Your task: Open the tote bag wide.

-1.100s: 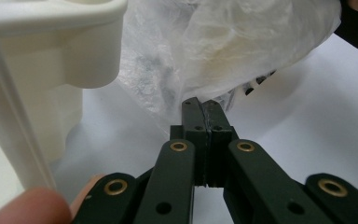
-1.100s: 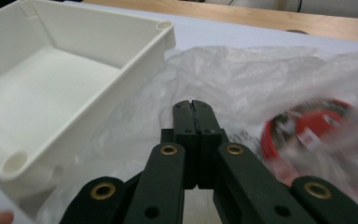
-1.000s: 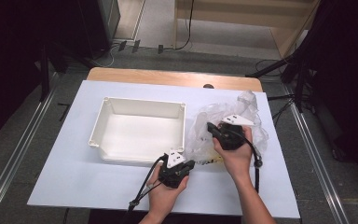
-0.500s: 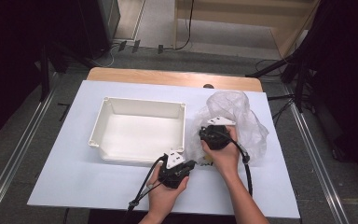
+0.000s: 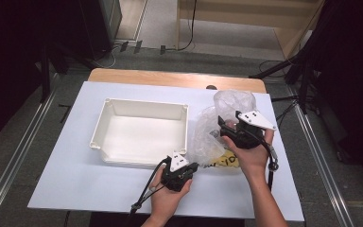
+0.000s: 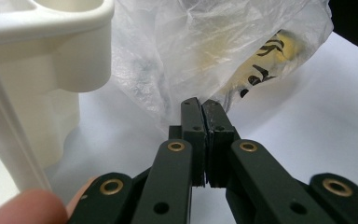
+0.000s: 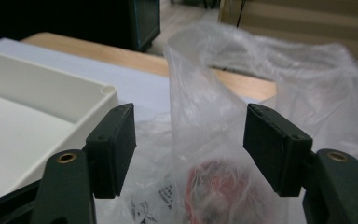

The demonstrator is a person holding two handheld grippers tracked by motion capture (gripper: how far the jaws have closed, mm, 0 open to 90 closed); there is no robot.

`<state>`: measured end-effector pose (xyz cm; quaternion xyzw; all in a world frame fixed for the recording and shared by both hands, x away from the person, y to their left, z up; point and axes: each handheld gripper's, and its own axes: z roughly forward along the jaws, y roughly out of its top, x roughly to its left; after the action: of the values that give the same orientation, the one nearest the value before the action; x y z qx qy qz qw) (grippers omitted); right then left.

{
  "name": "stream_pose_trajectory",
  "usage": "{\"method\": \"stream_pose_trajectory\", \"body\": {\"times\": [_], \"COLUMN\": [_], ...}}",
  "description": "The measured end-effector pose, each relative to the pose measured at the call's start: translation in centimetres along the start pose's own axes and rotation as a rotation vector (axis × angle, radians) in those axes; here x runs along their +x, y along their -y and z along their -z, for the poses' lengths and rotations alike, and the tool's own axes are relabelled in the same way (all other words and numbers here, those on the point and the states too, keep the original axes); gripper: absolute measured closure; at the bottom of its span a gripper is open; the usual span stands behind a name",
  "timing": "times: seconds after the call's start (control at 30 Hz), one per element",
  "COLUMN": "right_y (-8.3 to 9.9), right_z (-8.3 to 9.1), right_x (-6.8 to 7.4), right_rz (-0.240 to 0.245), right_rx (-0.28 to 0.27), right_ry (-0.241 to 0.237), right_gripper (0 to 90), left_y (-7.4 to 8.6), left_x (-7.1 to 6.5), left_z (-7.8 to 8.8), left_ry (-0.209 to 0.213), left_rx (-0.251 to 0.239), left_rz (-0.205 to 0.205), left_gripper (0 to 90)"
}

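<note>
The table carries a white bin toward its left and middle. A crumpled clear plastic bag lies just right of the bin, near the right edge. The right claw hovers over the bag, jaws just opening, plastic between them, unpressed. The left claw, near the front edge, is clamped tight on the bag's lower fringe.

Both hands at the near table edge.
Left gripper jaws pressed together; right gripper, raised, jaws just opening wide.
</note>
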<state>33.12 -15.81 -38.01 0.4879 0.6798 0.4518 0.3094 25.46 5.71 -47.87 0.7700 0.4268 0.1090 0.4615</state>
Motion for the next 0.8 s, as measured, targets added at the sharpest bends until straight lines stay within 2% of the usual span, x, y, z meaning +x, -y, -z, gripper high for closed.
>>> {"method": "stream_pose_trajectory", "body": {"times": [0.03, 0.13, 0.2, 0.23, 0.27, 0.3, 0.37, 0.4, 0.47, 0.6, 0.73, 0.77, 0.8], "right_y": [0.2, 0.9, 1.2, 1.2, 1.4, 1.4, 1.5, 1.4, 1.4, 1.6, 2.6, 2.6, 3.5], "right_z": [-0.5, -1.8, -2.5, -2.5, -3.1, -3.1, -3.3, -3.2, -3.0, -2.5, -2.4, -2.4, -2.6], "right_x": [0.0, 0.7, 0.9, 0.9, 0.6, 0.6, -0.1, -1.1, -2.1, -4.5, -6.6, -6.6, -7.5], "right_rz": [0.009, 0.096, 0.122, 0.122, 0.119, 0.119, 0.096, 0.060, 0.026, -0.042, -0.085, -0.085, -0.106], "right_rx": [0.019, 0.054, 0.081, 0.081, 0.109, 0.109, 0.116, 0.111, 0.097, 0.087, 0.116, 0.116, 0.147], "right_ry": [0.003, 0.050, 0.068, 0.068, 0.070, 0.070, 0.074, 0.086, 0.086, 0.118, 0.148, 0.148, 0.156], "right_gripper": [35.9, 40.9, 54.5, 54.5, 72.2, 72.2, 87.0, 90.0, 90.0, 90.0, 90.0, 90.0, 90.0], "left_y": [0.0, 0.0, 0.0, 0.0, 0.0, 0.0, 0.0, 0.0, 0.0, 0.0, 0.0, 0.0, 0.0], "left_x": [0.0, 0.0, 0.1, 0.1, 0.0, 0.0, 0.0, 0.1, 0.1, 0.1, 0.1, 0.1, 0.1], "left_z": [0.0, 0.0, 0.0, 0.0, 0.0, 0.0, 0.0, 0.0, 0.0, 0.0, 0.0, 0.0, 0.0], "left_ry": [0.000, 0.004, 0.007, 0.007, 0.006, 0.006, 0.008, 0.008, 0.008, 0.009, 0.008, 0.008, 0.008], "left_rx": [0.000, 0.001, 0.004, 0.004, 0.005, 0.004, 0.001, 0.000, 0.001, 0.000, 0.000, 0.000, 0.000], "left_rz": [0.000, 0.001, -0.001, -0.001, 0.001, 0.001, 0.001, 0.001, 0.000, 0.001, 0.005, 0.005, 0.004], "left_gripper": [90.0, 90.0, 90.0, 90.0, 90.0, 90.0, 90.0, 90.0, 90.0, 90.0, 90.0, 90.0, 90.0]}}
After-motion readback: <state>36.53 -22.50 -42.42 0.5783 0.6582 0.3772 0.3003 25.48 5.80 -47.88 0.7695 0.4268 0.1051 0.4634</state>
